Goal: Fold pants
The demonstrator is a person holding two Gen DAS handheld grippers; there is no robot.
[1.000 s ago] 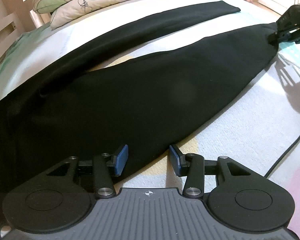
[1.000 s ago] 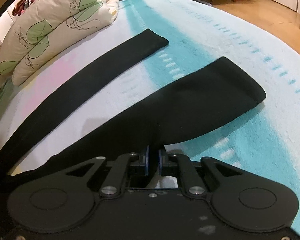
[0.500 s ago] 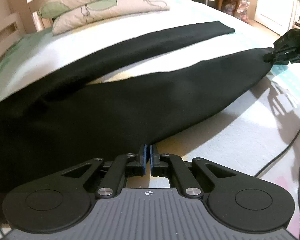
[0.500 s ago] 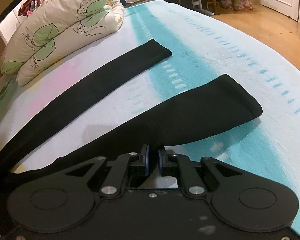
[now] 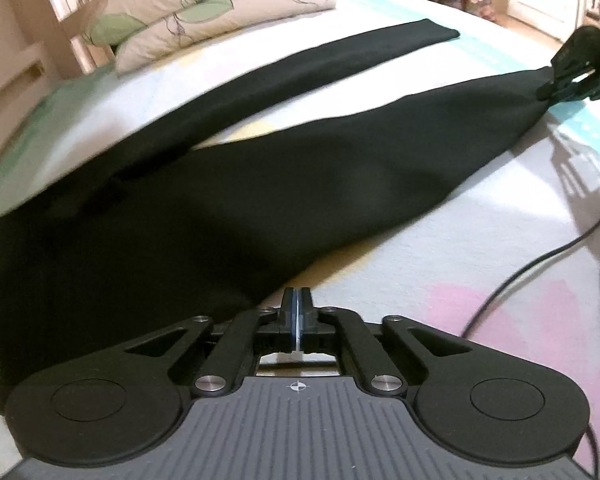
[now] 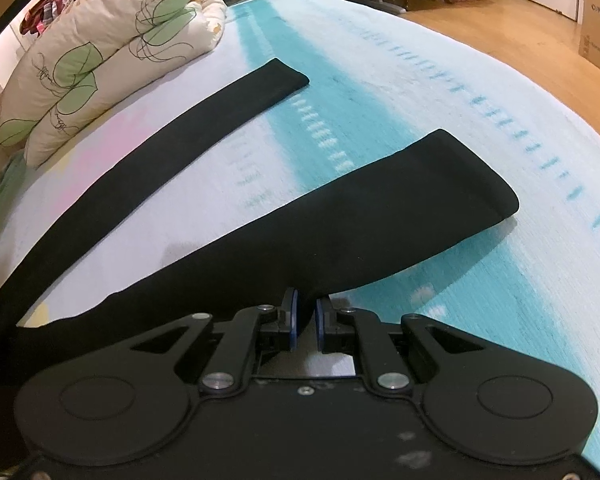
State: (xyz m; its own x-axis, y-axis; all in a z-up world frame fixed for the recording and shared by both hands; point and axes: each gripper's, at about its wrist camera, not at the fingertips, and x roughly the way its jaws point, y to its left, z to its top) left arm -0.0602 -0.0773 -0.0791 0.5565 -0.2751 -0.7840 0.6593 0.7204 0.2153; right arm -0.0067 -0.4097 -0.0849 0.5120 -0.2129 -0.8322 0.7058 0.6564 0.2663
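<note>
Pinching pants [image 6: 340,240], seemingly: right gripper [image 6: 304,320].

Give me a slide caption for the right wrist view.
Right claw grips the near leg of black pants spread on a bed, pillow behind.

We get 2 low, close views over the bed [image 5: 440,264]. Our left wrist camera sits by the waist end, facing along the black pants [image 5: 228,216] toward the pillows [image 5: 220,12]. Our right wrist camera sits by the near leg's hem end. Both share the 2 legs and pillows.
</note>
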